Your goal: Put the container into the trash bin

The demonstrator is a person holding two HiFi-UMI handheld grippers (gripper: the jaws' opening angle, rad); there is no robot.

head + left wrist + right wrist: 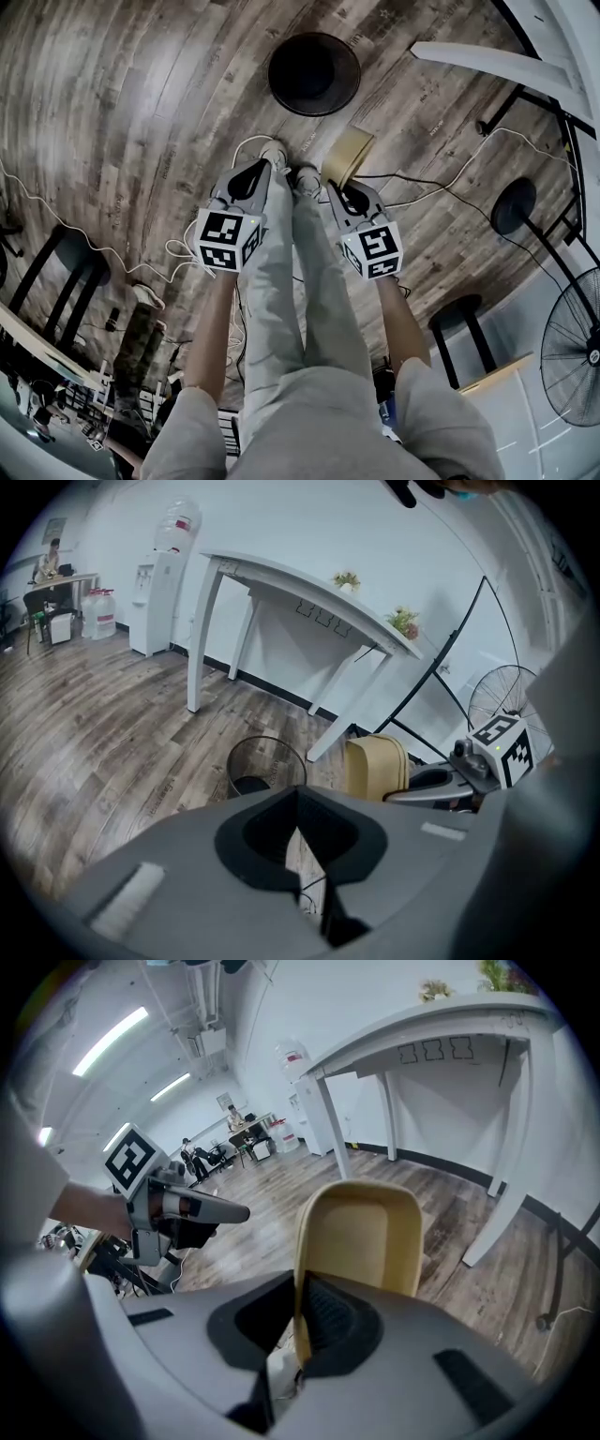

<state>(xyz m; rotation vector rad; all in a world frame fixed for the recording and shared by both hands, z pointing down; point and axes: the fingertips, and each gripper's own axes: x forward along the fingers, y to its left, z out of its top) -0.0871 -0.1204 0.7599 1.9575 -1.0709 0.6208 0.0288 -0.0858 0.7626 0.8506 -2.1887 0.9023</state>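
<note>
A round black trash bin (314, 73) stands on the wooden floor ahead of my feet; the left gripper view shows it as a mesh bin (267, 766). The tan container (347, 155) hangs edge-on over the floor, short of the bin and to its right. My right gripper (339, 192) is shut on the container's wall, and the right gripper view shows the container (366, 1237) upright between the jaws of the right gripper (302, 1288). My left gripper (258, 169) hangs beside it, shut and holding nothing (298, 803). The container (377, 766) also appears in the left gripper view.
A white table (487, 61) stands at the far right, its legs (202, 639) behind the bin. A floor fan (572, 347), a black stool (464, 328) and a round lamp base (514, 206) are at the right. Cables (422, 192) trail over the floor. My legs (300, 281) are below the grippers.
</note>
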